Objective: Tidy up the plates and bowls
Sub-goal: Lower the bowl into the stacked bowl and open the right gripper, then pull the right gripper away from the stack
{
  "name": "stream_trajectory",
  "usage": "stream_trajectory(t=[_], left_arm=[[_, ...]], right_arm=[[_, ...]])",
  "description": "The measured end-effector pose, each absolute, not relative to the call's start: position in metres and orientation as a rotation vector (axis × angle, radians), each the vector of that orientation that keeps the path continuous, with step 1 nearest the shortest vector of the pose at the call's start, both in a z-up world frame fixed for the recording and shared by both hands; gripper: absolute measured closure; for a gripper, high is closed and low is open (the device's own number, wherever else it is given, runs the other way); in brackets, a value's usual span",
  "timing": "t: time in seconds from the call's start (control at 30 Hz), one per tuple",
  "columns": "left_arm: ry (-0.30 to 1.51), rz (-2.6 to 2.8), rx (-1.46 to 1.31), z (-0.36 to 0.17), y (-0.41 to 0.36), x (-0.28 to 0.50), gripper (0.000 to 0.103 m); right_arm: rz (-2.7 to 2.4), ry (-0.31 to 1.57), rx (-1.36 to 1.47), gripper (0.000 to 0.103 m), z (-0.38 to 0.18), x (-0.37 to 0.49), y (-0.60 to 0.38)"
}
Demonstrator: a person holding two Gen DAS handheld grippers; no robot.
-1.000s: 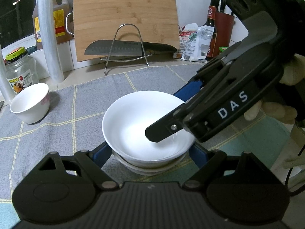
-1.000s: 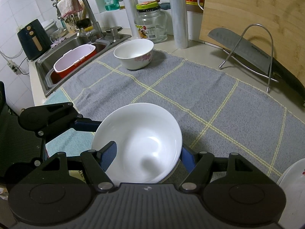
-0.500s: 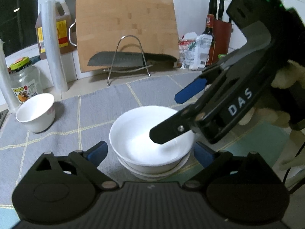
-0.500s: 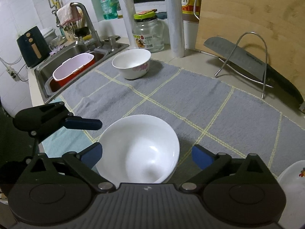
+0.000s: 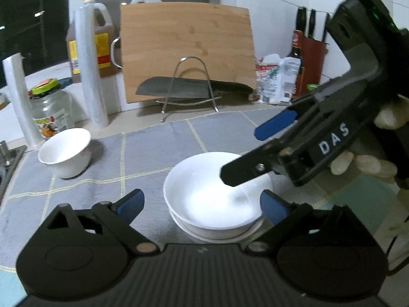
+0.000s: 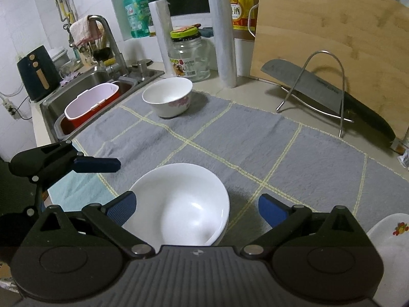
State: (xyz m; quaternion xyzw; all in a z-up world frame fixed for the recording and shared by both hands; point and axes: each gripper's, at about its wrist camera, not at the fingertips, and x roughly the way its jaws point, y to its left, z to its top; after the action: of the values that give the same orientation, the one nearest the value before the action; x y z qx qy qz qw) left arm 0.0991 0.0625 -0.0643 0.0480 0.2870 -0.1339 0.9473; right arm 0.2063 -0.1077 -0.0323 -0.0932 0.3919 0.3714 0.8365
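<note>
A white bowl [image 5: 212, 194] sits nested in a second white dish on the grey checked mat [image 5: 153, 148]. My left gripper [image 5: 202, 207] is open around it, the left pad well clear and the right pad close to the rim. In the left wrist view my right gripper [image 5: 241, 154] hangs open over the bowl's right side, held by a gloved hand. The right wrist view shows the same bowl [image 6: 179, 204] between the wide-open right gripper [image 6: 196, 209], neither pad touching. One blue finger [image 6: 97, 165] of the left gripper shows at the left.
A small flowered bowl [image 6: 167, 97] stands at the mat's far end near the sink [image 6: 102, 87], which holds a red tub. A fruit-printed plate [image 6: 391, 238] lies at the right. A cleaver on a wire rack [image 6: 314, 87], cutting board, jar and bottles line the back.
Both grippers were shut on the white bowl's rim a second ago. They have opened wide and let it go, and it rests on the lower dish. Both views have pulled back a little.
</note>
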Motion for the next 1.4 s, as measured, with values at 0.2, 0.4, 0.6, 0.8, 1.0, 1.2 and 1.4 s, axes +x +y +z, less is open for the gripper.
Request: stream_trajectory(t=[0.2,0.4,0.6,0.8,1.0,1.2,1.4], left_arm=[[0.565,-0.183,0.066,-0.058,0.067,0.094,0.006],[0.548,-0.088,0.072,-0.051,0.066,0.088,0.002],[0.522,-0.047,0.061,-0.043,0.073,0.083,0.001],[0.509,-0.065,0.045,-0.041,0.095,0.093,0.001],[0.503,-0.097,0.033,-0.044,0.136,0.109,0.001],[0.507,-0.142,0.040,-0.044,0.194,0.125,0.001],[0.512,-0.177,0.038,-0.043,0.244,0.147,0.001]], right_arm=[[0.810,0.795,-0.211,0.000,-0.030,0.203,-0.113],[0.849,0.740,-0.218,0.000,-0.023,0.200,-0.118],[0.863,0.695,-0.200,0.000,-0.014,0.199,-0.123],[0.824,0.682,-0.191,0.000,-0.011,0.194,-0.117],[0.729,0.672,-0.198,0.000,-0.013,0.194,-0.088],[0.644,0.681,-0.175,0.000,-0.014,0.193,-0.044],[0.600,0.666,-0.178,0.000,-0.017,0.191,0.005]])
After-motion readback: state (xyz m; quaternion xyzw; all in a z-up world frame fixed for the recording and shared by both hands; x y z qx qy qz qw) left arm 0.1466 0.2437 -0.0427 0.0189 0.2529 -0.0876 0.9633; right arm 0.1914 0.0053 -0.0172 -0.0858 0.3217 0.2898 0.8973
